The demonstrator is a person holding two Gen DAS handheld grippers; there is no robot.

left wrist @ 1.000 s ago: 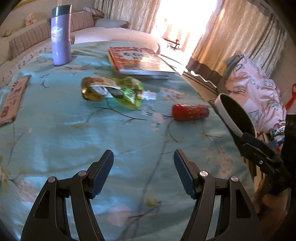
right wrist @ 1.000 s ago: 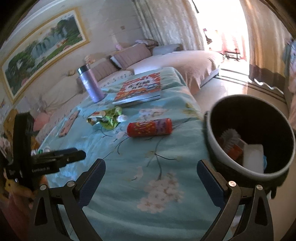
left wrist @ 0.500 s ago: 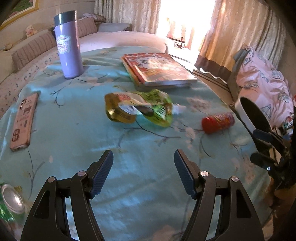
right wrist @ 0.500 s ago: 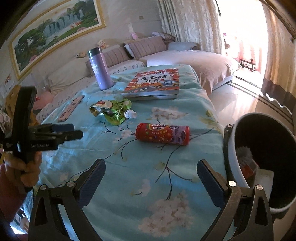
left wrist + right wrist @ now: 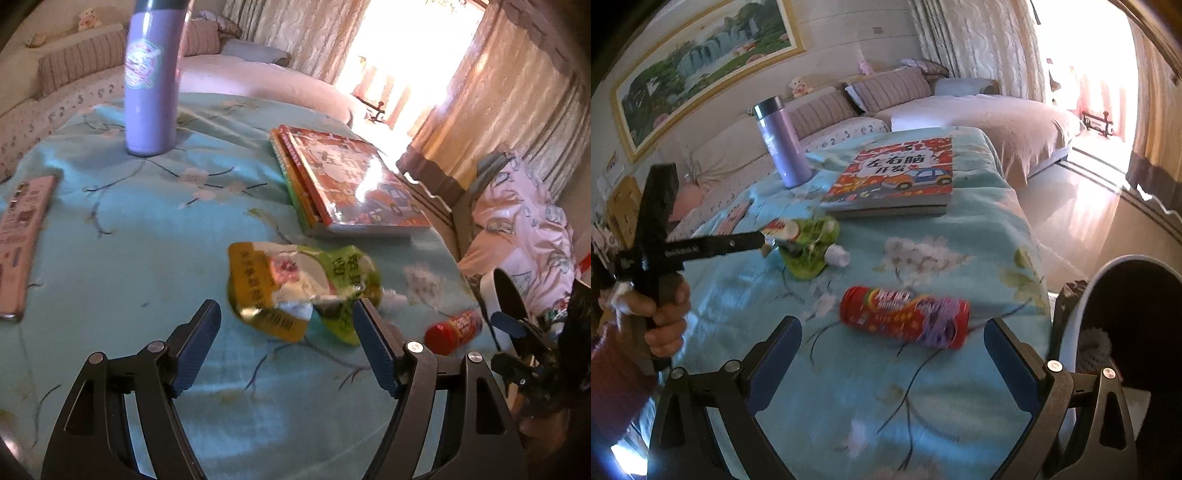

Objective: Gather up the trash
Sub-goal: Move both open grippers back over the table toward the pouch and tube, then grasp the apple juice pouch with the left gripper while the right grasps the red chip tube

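Our left gripper, jaws opening and empty, faces the crumpled green-yellow foil pouch just beyond; our right gripper, jaws released, nears the red cylindrical snack can, lying crosswise.

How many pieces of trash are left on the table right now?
2. A crumpled green and yellow pouch lies just ahead of the left gripper, whose jaws are opening. A red tube lies ahead of the right gripper, near the bin. More may sit out of frame.
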